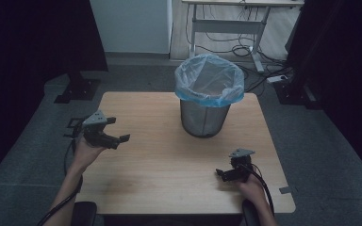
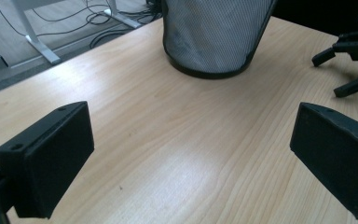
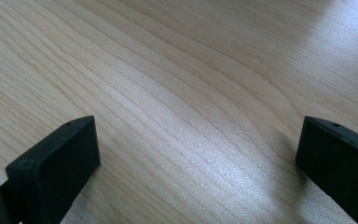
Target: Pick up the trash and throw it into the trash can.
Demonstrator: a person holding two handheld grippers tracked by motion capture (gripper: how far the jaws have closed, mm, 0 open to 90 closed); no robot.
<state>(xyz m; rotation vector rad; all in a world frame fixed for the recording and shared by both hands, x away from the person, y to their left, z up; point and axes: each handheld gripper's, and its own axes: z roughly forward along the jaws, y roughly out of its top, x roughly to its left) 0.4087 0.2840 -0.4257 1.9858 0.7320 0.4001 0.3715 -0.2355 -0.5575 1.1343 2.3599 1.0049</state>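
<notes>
Blue liner (image 1: 209,80) tops grey mesh bin (image 1: 202,120) on pale wood-grain table (image 1: 169,174).

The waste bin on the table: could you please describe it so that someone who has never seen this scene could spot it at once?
Start at the light wooden table in the middle of the dim room. Toward its far edge, near the centre, stands the waste bin, upright and apart from both tools. It is a dark mesh cylinder lined with a pale blue plastic bag folded over its rim.

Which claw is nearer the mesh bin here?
Left, slightly. The left claw is to the left of the mesh bin, jaws spread; the right claw sits nearer the person, off the bin's front right, also spread.
</notes>
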